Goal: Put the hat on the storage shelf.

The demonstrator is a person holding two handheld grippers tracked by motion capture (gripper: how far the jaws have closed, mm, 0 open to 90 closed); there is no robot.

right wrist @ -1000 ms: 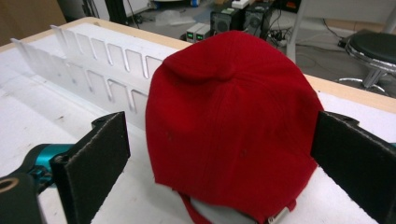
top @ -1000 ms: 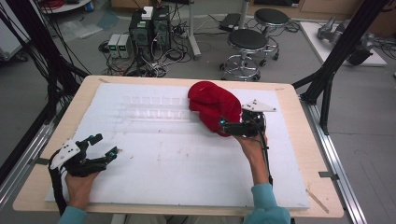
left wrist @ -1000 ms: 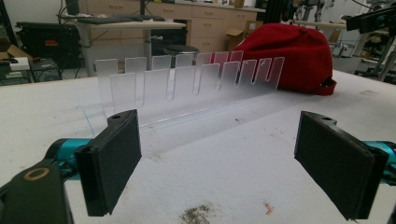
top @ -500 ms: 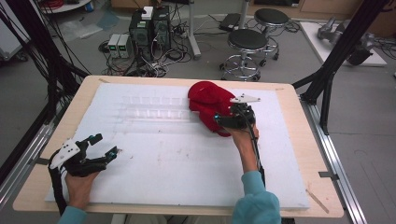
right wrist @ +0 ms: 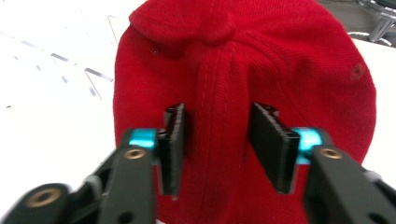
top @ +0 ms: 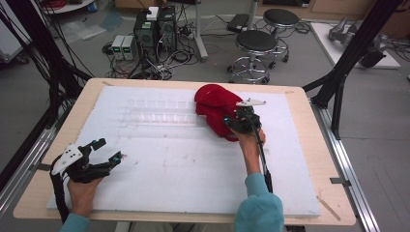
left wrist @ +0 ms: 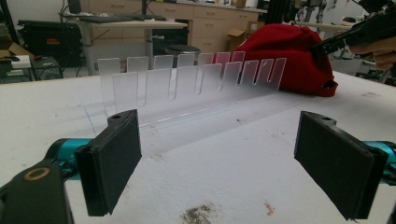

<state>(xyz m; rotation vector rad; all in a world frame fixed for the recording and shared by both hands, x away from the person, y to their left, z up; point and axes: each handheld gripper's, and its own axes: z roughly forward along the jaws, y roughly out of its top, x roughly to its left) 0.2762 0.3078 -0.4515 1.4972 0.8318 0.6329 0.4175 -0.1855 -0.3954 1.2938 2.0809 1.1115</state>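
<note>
A red knitted cap [top: 215, 104] lies on the white board [top: 193, 174] at the back, right of the middle. My right gripper [top: 232, 124] is at the cap's near edge. In the right gripper view its jaws [right wrist: 217, 144] are narrowed onto a ridge of the cap's [right wrist: 243, 60] fabric, with the pads pressing it from both sides. My left gripper [top: 109, 152] rests at the board's near left with nothing in it. The left gripper view shows its jaws [left wrist: 217, 158] wide apart, facing the cap [left wrist: 289, 51] far off.
A clear plastic rack [top: 157, 111] with several upright slats lies on the board left of the cap, and shows again in the left gripper view [left wrist: 196, 84]. Wooden table edges frame the board. Stools and cables stand on the floor beyond.
My right gripper has slid a little left and forward onto the cap's near edge. The left gripper has stayed where it was.
</note>
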